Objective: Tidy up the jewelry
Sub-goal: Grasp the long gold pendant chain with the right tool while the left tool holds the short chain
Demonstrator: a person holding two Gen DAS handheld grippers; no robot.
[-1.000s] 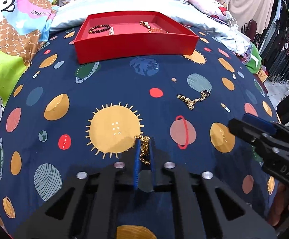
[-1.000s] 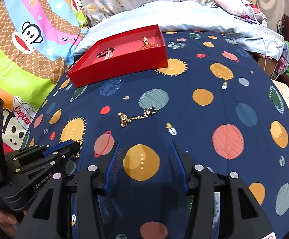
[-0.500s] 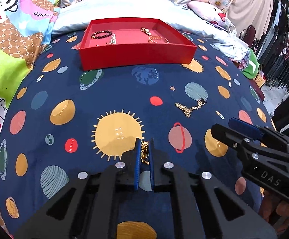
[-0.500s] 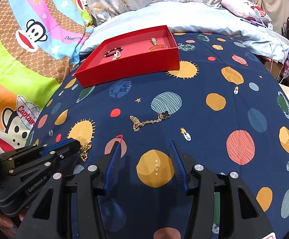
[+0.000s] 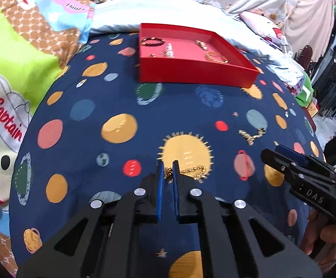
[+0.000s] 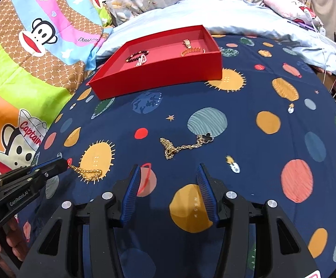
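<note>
The left gripper (image 5: 168, 170) has its two blue-padded jaws drawn nearly together, pinching one end of a gold chain (image 5: 192, 171) between them. The rest of that chain trails out to the right of the tips and lies on the navy planet-print bedspread (image 5: 179, 106), across the lower edge of a yellow sun print (image 5: 186, 153). From the right wrist view the same chain (image 6: 86, 172) runs from the left gripper's tip (image 6: 61, 164) down onto the cloth, so only the pinched end looks lifted.

The right gripper (image 6: 168, 185) hangs over the bedspread with its jaws spread wide, nothing between them, above an orange planet print. Just ahead of it lies a second gold chain (image 6: 179, 147) with a small black clover charm (image 6: 207, 136) at its far end, loose on the cloth and untouched.

Further back sits a red tray (image 6: 163, 74), flat on the bedspread. Inside it I can see a dark beaded bracelet (image 5: 152, 41), a pale sparkly piece (image 5: 169, 51) beside it, a gold bracelet (image 5: 216, 56) and another small gold item (image 5: 201, 44) towards the far side.
</note>
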